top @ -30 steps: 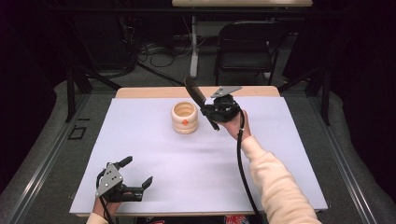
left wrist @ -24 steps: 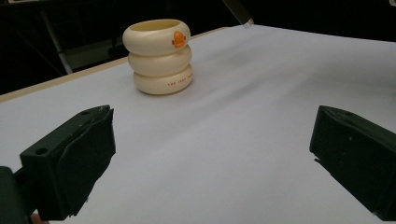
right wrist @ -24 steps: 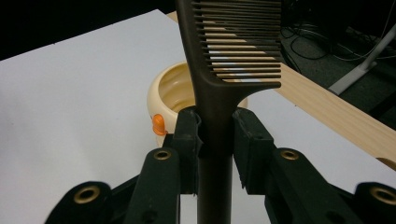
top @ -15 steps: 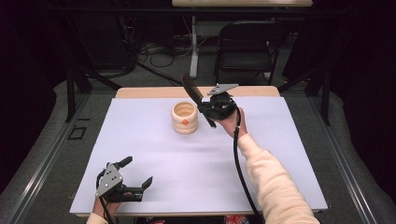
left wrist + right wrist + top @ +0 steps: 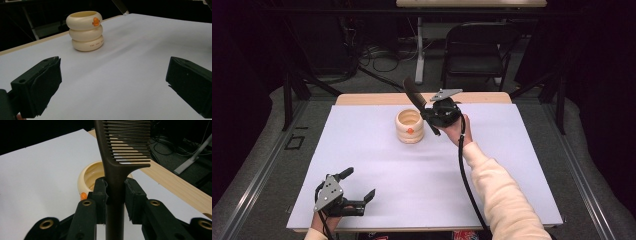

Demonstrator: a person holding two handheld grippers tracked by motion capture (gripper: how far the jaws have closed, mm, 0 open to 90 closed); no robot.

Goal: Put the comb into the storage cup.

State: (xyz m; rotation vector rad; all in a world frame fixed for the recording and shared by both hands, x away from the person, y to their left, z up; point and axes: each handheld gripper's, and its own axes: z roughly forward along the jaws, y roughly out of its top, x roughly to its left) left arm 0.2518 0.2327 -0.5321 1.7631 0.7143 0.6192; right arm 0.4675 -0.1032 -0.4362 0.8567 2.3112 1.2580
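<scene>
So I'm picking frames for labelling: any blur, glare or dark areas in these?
High view: white table sheet evenly lit, surroundings nearly black. Left gripper view: cream ringed plastic cup sharp, near jaws soft. Right gripper view: dark brown plastic comb crisp, no glare.

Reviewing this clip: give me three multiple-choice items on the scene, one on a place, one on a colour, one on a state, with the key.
1. Where does the holder stand?
A. at the table's far middle
B. at the near left corner
C. on the floor

2. What colour is the comb?
A. white
B. dark brown
C. orange

3. How is the right gripper?
A. open, holding nothing
B. shut on the holder
C. shut on the comb

Key: 1 A, it stands on the white sheet near the far edge; 2 B, handle and teeth are dark brown; 3 C, both jaws press on the handle.
</scene>
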